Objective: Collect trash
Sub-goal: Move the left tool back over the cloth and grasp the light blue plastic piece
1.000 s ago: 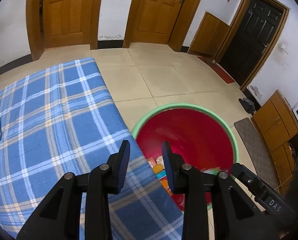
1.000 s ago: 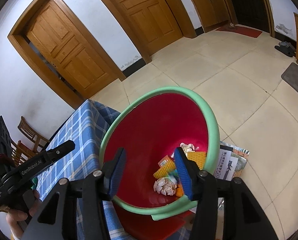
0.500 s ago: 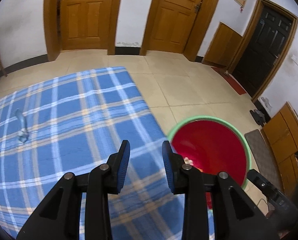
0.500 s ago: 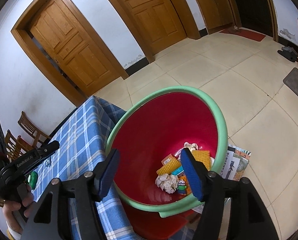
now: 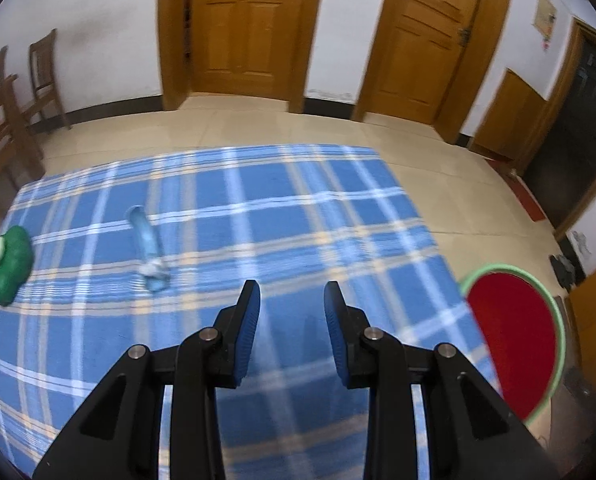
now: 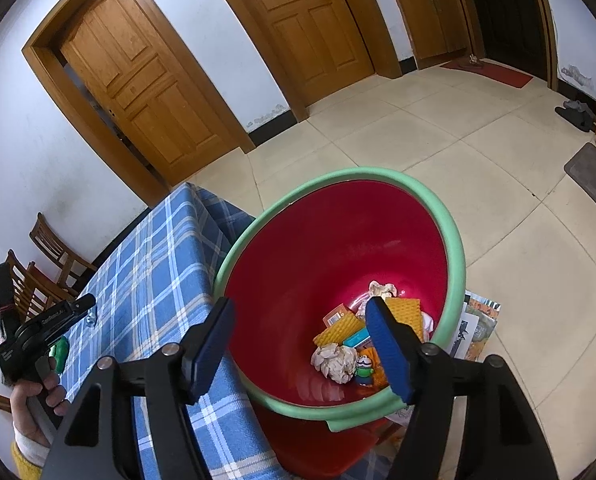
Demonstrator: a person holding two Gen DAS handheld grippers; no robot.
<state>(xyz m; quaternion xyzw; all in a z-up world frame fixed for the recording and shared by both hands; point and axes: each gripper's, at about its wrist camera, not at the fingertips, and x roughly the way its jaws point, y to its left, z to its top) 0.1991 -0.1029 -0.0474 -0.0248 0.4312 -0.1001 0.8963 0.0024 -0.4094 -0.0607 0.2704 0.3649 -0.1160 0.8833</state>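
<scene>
A red bin with a green rim (image 6: 454, 248) stands beside the table and holds crumpled paper (image 6: 334, 362), yellow wrappers (image 6: 408, 312) and other scraps. My right gripper (image 6: 302, 344) is open and empty, hovering over the bin's near rim. My left gripper (image 5: 292, 312) is open and empty above the blue plaid tablecloth (image 5: 298, 208). A clear plastic bottle (image 5: 146, 248) lies on the cloth to its upper left. A green object with a white cap (image 5: 8, 264) lies at the far left. The bin also shows at the right in the left wrist view (image 5: 514, 344).
Wooden chairs (image 5: 2, 120) stand beyond the table's left end. Papers (image 6: 472, 332) lie on the tiled floor behind the bin. Wooden doors (image 5: 242, 28) line the far wall. The left gripper and the hand holding it show at the left in the right wrist view (image 6: 38, 336).
My left gripper has swung left, away from the bin, over the tablecloth; the bottle and green object have come into view. My right gripper has opened wider over the bin.
</scene>
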